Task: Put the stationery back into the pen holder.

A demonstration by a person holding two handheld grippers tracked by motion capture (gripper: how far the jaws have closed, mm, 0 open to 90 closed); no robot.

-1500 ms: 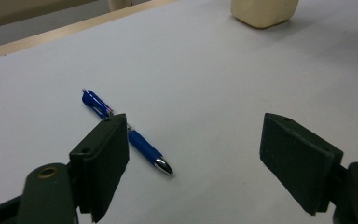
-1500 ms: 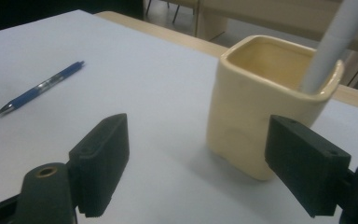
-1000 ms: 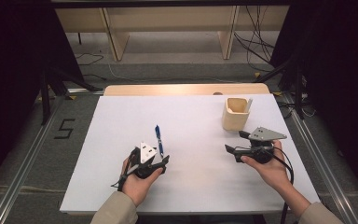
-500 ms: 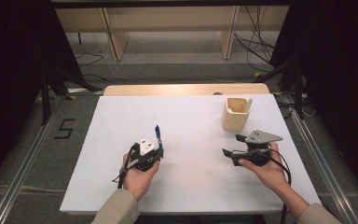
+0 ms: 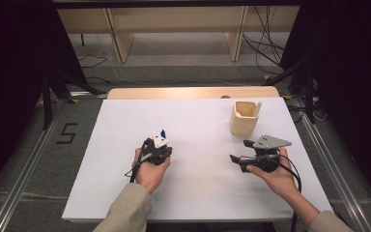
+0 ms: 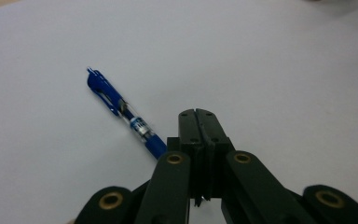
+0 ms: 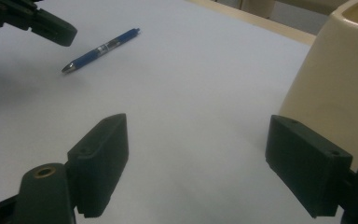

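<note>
Pen: a blue pen (image 6: 122, 112) with a clear middle section lies flat on the white counter (image 5: 193, 121), left of centre in the left gripper view, running from the upper left down toward the jaws. In the right gripper view it lies in the upper left of the frame (image 7: 100, 49). In the high view just its blue end (image 5: 163, 132) shows past the top of the left hand-held gripper.

Pen and jaws: the pen's lower end lies just beside the left side of the closed jaws; the pen is not between them.

Left hand-held gripper (image 6: 197, 122): the jaws have just been closing and now stand pressed together with nothing between them. In the high view it sits a little left of the frame's centre (image 5: 158, 147), in the person's left hand (image 5: 149, 171).

Right hand-held gripper (image 7: 200, 163): the jaws stand wide apart over bare counter, nothing between them. In the high view it sits in the lower right part of the frame (image 5: 241, 153), held by the right hand (image 5: 275, 179), jaws pointing toward the frame's left.

Holder: a cream holder (image 5: 244, 118) stands upright just above the right hand-held gripper in the high view, with a white thing leaning inside. In the right gripper view its wall (image 7: 335, 88) rises at the right edge, near the right-hand jaw.

Counter: a white sheet, with a wooden strip (image 5: 188, 92) along its far edge.
</note>
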